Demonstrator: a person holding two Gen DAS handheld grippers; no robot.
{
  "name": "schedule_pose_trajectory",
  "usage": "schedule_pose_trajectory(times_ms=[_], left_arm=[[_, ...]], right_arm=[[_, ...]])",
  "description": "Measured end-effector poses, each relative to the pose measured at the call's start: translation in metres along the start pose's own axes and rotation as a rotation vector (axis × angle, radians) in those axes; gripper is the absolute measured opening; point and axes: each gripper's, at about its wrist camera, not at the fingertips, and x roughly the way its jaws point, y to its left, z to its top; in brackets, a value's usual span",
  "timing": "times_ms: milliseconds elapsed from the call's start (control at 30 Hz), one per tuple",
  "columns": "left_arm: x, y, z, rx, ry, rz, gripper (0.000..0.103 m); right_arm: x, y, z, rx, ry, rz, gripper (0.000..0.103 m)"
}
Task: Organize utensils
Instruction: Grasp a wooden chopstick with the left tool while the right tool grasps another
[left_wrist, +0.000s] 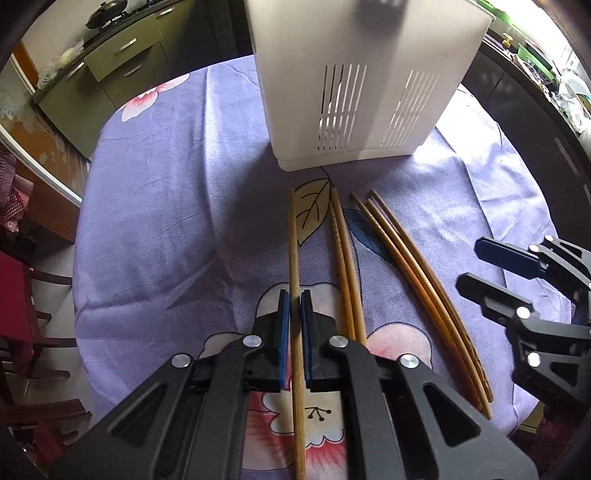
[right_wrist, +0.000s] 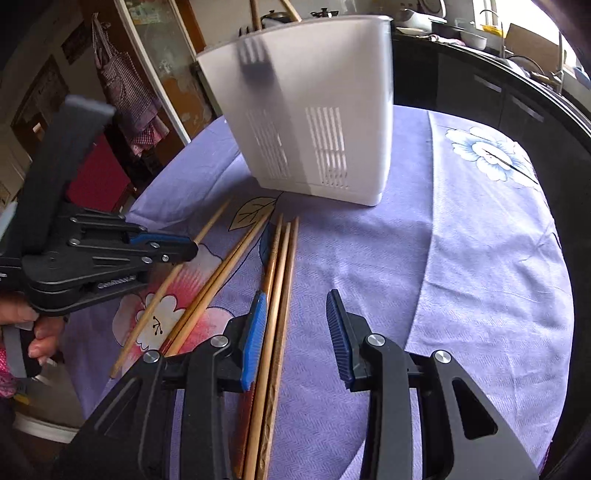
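Note:
A white slotted utensil holder (left_wrist: 354, 85) stands on the purple flowered tablecloth (left_wrist: 166, 221); it also shows in the right wrist view (right_wrist: 314, 122). Several wooden chopsticks lie in front of it. My left gripper (left_wrist: 294, 306) is shut on a single light chopstick (left_wrist: 293, 240), seen in the right wrist view (right_wrist: 166, 288) too. A pair of chopsticks (left_wrist: 345, 266) lies just right of it, and three darker ones (left_wrist: 417, 277) further right. My right gripper (right_wrist: 297, 325) is open above the cloth, its left pad (right_wrist: 255, 332) beside the darker chopsticks (right_wrist: 280, 295).
The round table's edge (right_wrist: 554, 206) curves close on the right. Kitchen cabinets (left_wrist: 110, 62) and a dark counter (right_wrist: 498, 85) stand behind. A red chair (left_wrist: 18, 314) sits at the left of the table.

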Motion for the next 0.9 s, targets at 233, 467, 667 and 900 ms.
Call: schedule_pose_trajectory(times_ms=[233,467,667,900], left_arm=[[-0.011,0.017,-0.008,-0.011,-0.010,-0.007,0.006],[-0.008,0.024,-0.009,-0.012,-0.004,-0.015,0.006],[-0.008,0.024,-0.009,-0.012,-0.007,-0.025,0.006],[-0.009,0.023,-0.009,-0.009,-0.010,-0.025,0.006]], right_arm=[[0.024,0.010,0.006,-0.055,0.015,-0.093,0.034],[0.031,0.009,0.008,-0.075,0.047,-0.117,0.034],[0.021,-0.003,0.010,-0.034,0.036,-0.133,0.034],[0.039,0.007,0.015,-0.045,0.079,-0.143,0.029]])
